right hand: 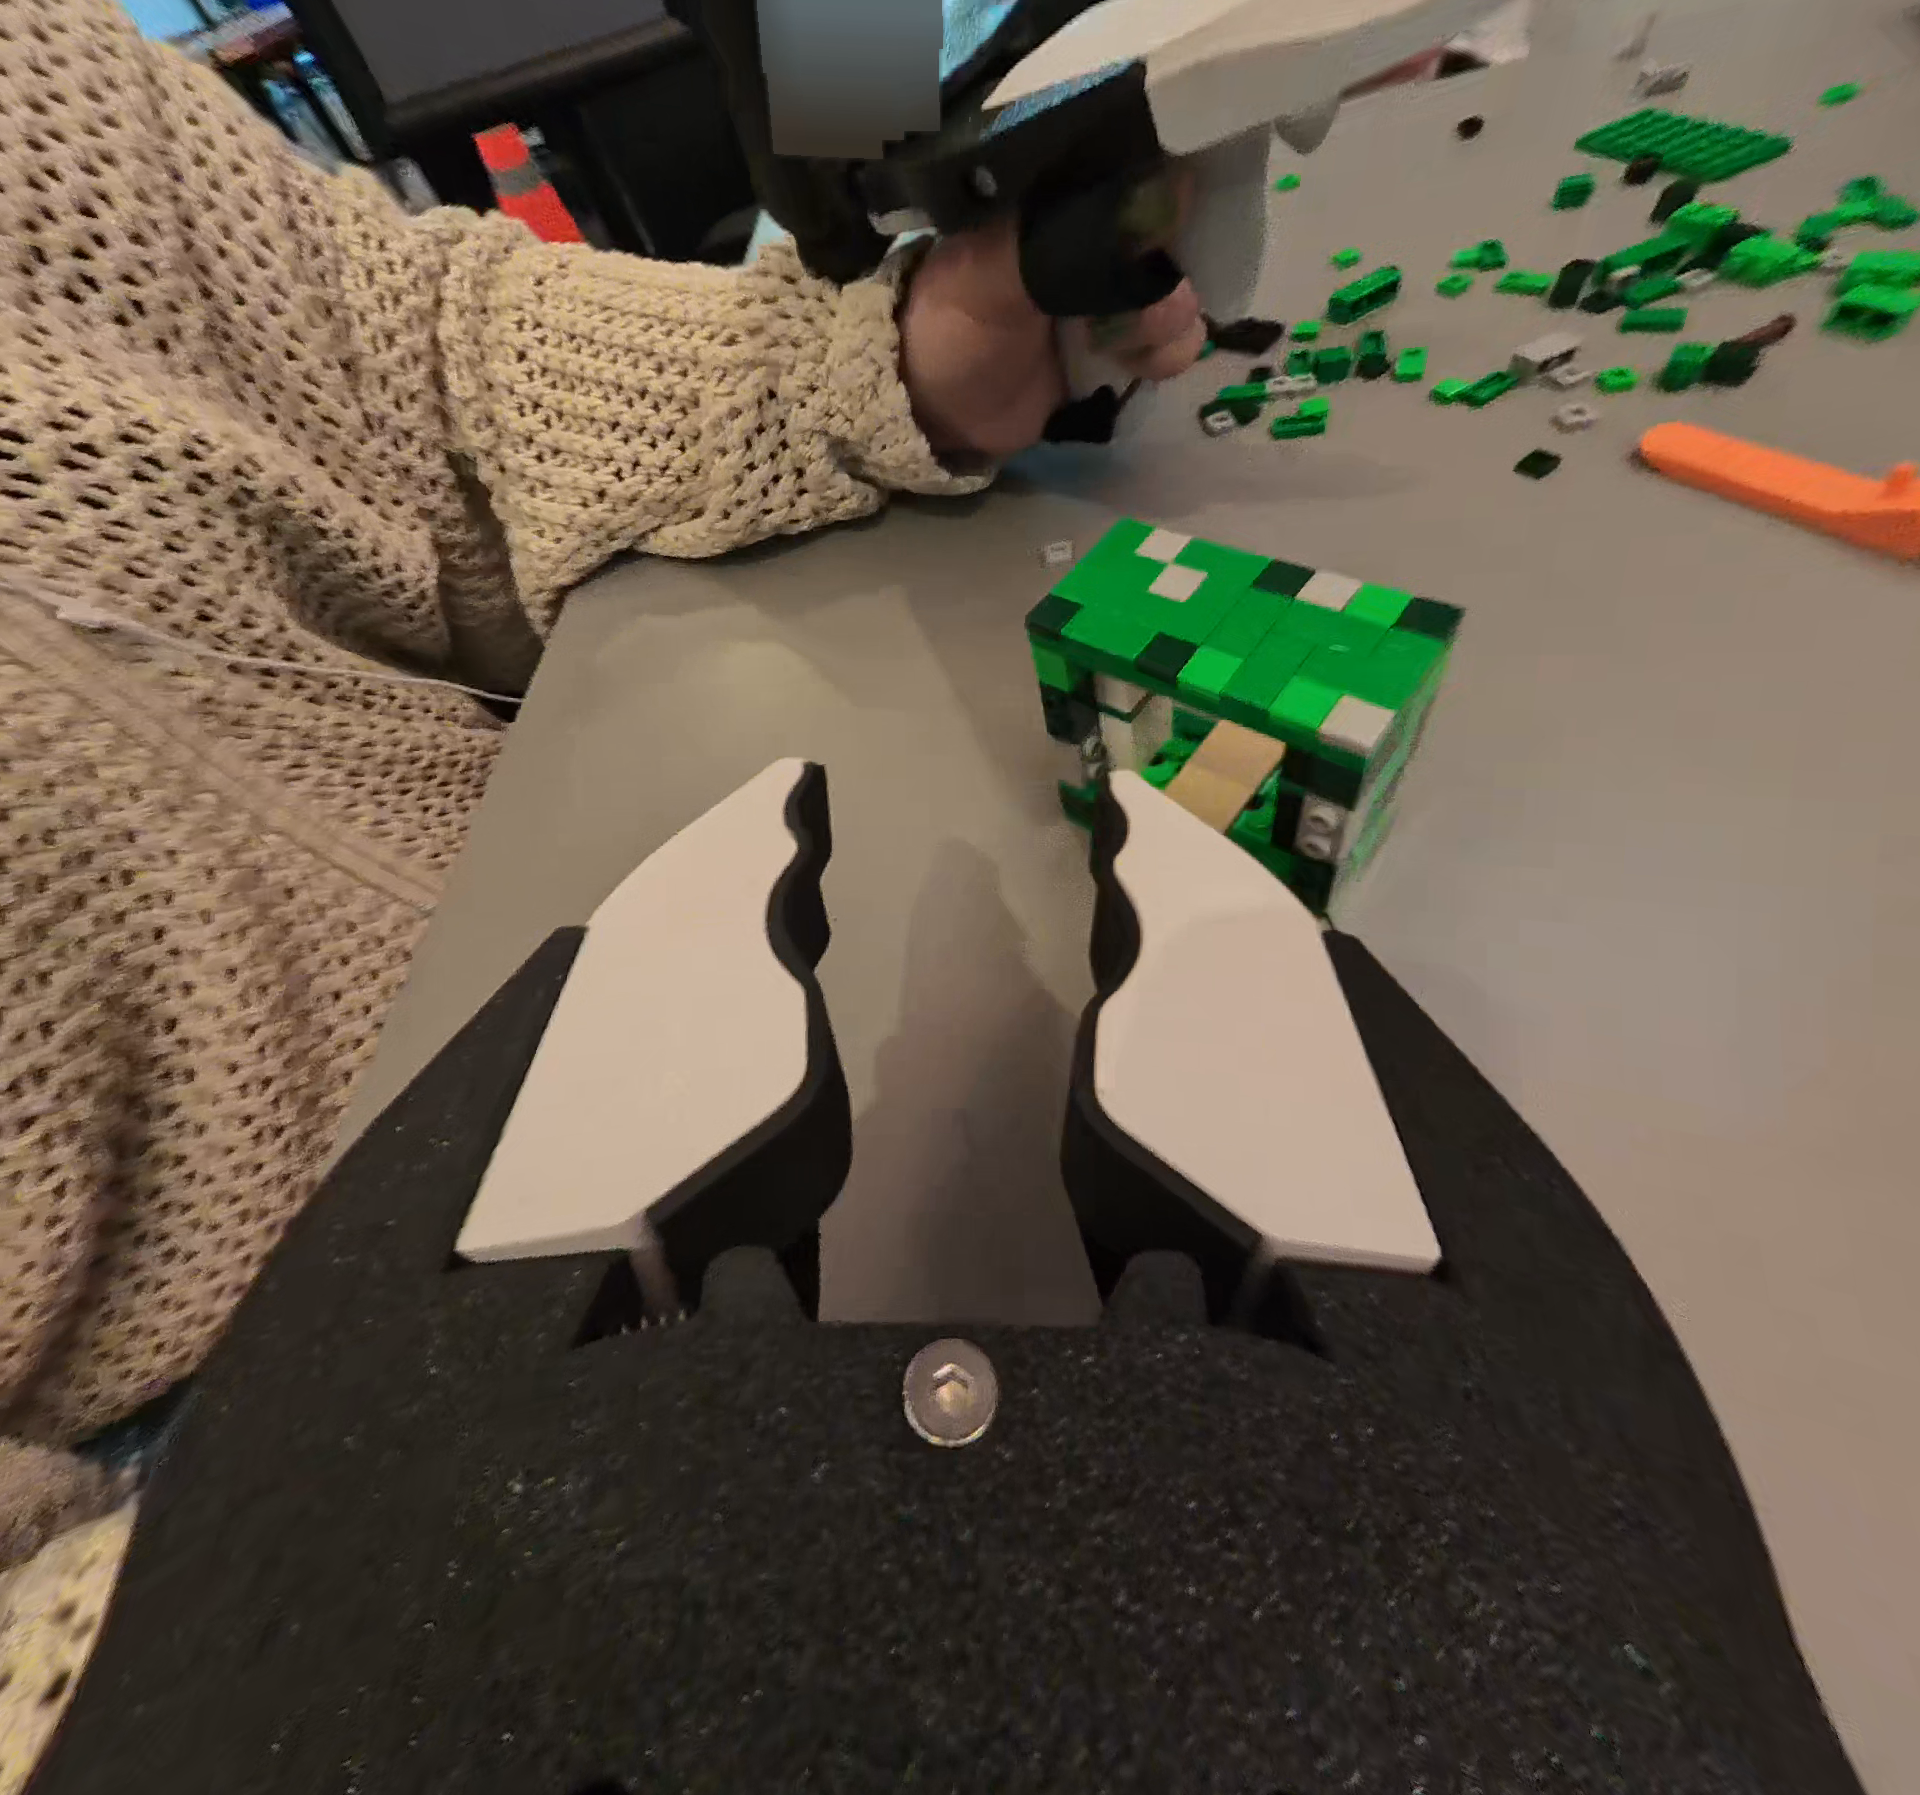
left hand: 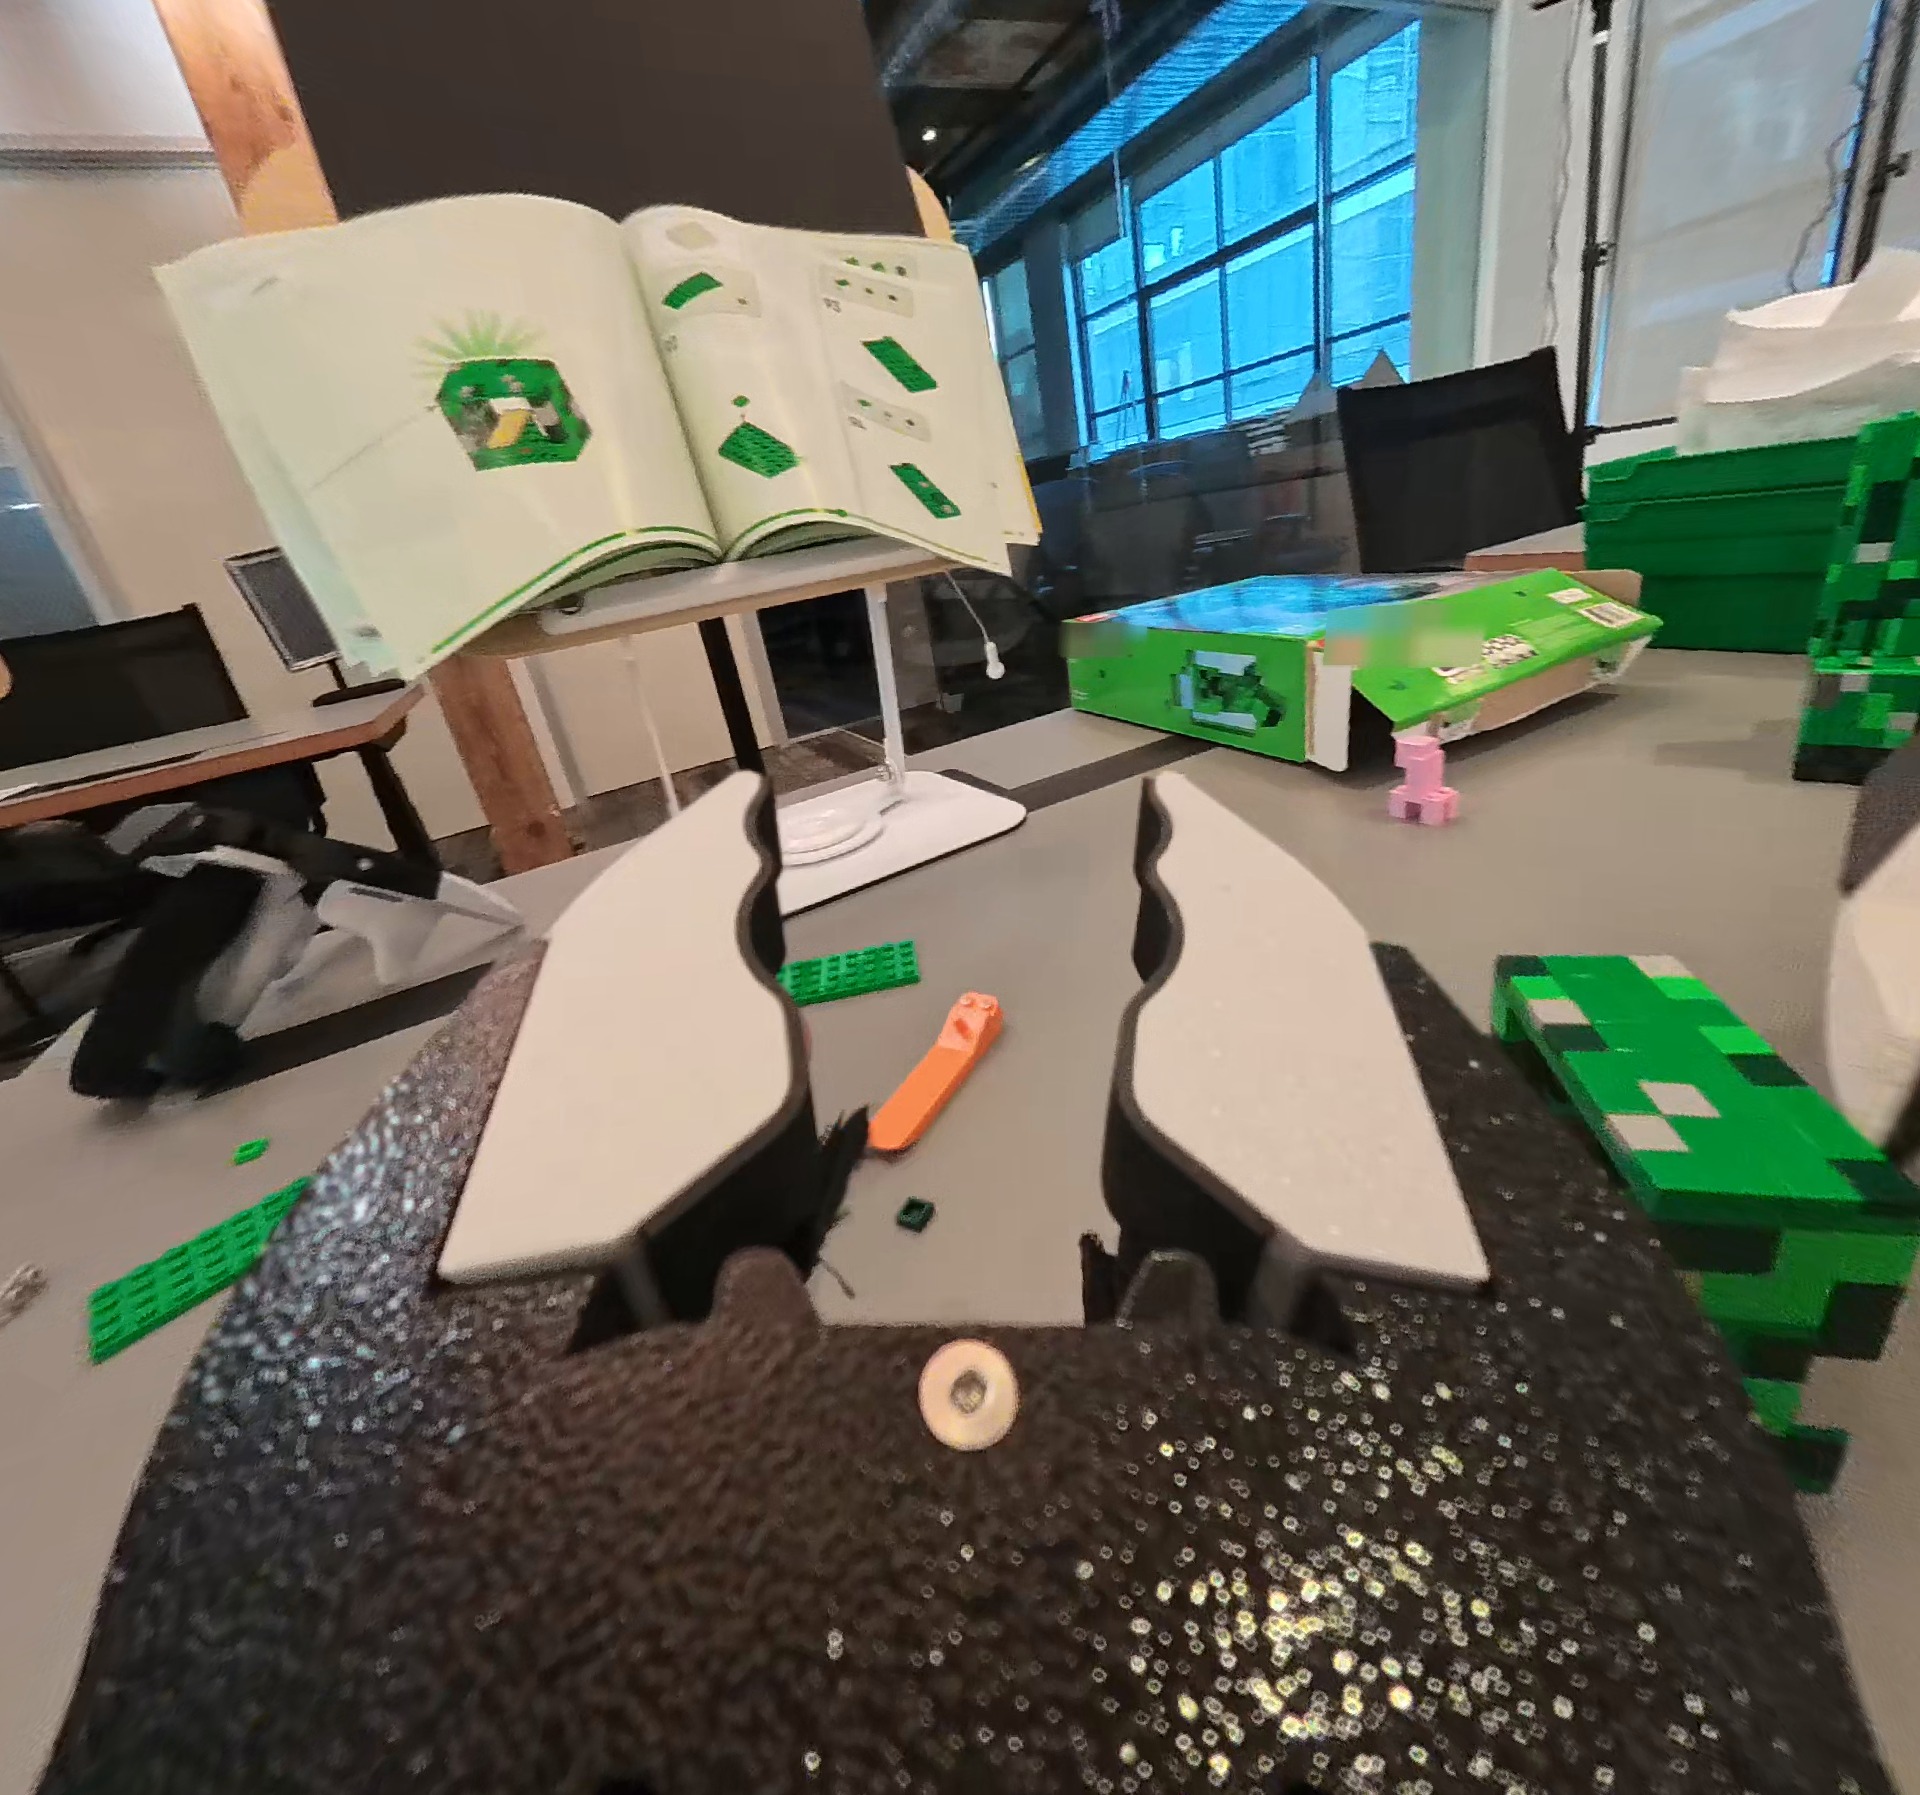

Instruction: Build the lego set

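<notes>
A green pixel-pattern Lego block (right hand: 1247, 696), partly built and open on the side facing me, stands on the grey table (right hand: 1558, 1018). My right gripper (right hand: 961, 800) is open and empty, just left of it, its right finger (right hand: 1226, 1018) close to the block's near corner. The block also shows in the left wrist view (left hand: 1704, 1143) at right. My left gripper (left hand: 951, 789) is open and empty, above an orange brick separator (left hand: 935, 1070), a green plate (left hand: 847, 971) and a small dark green piece (left hand: 914, 1213). Several loose green pieces (right hand: 1558, 311) lie far right.
An open instruction book (left hand: 582, 405) rests on a stand behind the table. The set's green box (left hand: 1340, 665), a small pink figure (left hand: 1418, 779) and a tall green built figure (left hand: 1870, 623) stand at the far right. Another green plate (left hand: 187, 1267) lies at left. A knit-sleeved arm (right hand: 364, 498) holds the left gripper. Measured from the fingertips, the green plate (left hand: 187, 1267) is 25 cm or so from the left gripper and 40 cm from the right. My right wrist view (right hand: 1657, 129) looks at it from another angle.
</notes>
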Action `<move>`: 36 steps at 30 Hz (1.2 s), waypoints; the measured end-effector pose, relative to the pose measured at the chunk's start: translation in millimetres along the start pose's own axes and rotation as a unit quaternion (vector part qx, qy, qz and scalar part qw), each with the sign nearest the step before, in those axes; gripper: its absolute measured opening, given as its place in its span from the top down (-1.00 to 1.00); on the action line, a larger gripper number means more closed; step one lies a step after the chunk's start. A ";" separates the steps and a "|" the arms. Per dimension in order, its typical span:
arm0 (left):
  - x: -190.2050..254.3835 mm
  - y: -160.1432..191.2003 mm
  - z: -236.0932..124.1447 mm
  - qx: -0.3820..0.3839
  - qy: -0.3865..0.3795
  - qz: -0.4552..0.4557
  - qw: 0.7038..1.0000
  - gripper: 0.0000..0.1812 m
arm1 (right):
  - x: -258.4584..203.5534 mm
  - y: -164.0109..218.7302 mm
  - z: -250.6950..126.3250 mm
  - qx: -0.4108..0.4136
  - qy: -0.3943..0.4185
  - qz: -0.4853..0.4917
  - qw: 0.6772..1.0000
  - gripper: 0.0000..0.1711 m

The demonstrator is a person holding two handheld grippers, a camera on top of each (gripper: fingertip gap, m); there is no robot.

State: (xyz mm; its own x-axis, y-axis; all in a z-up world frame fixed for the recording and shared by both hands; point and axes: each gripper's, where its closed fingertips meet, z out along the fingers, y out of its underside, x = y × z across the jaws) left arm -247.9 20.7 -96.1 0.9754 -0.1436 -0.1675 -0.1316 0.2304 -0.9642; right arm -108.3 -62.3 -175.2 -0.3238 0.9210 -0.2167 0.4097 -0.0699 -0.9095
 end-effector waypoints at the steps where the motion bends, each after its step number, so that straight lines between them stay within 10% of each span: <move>1: -1.8 -0.2 -1.0 0.000 -0.005 0.002 1.000 0.28 | -5.5 2.1 1.8 -0.004 -0.021 0.000 1.000 0.53; 9: -11.4 -1.1 -3.5 0.002 -0.043 0.039 0.998 0.31 | -10.2 3.8 48.5 -0.069 -0.025 -0.023 0.997 0.41; 20: -47.0 2.6 -0.9 0.016 -0.130 0.009 0.991 0.28 | -34.2 -81.6 15.2 0.211 -0.130 -0.028 0.968 0.68; 24: -52.3 5.5 -1.5 0.017 -0.130 -0.017 0.991 0.28 | 20.7 -96.9 -30.0 0.319 0.107 -0.093 0.937 0.63; 28: -47.1 11.3 6.1 0.005 -0.114 0.005 0.993 0.29 | 70.1 -96.7 -97.4 0.400 0.365 -0.115 0.833 0.69; 36: -15.9 8.5 16.5 0.010 -0.055 0.082 0.995 0.35 | 125.5 -71.4 -78.3 0.246 0.492 -0.141 0.823 0.87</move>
State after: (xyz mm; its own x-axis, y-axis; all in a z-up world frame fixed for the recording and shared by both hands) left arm -261.6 40.8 -98.2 0.9549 0.0039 -0.2970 -0.2876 0.2614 -0.9214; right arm -111.4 88.3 -109.7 0.5992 0.7751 0.2004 -0.0370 0.2768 -0.9602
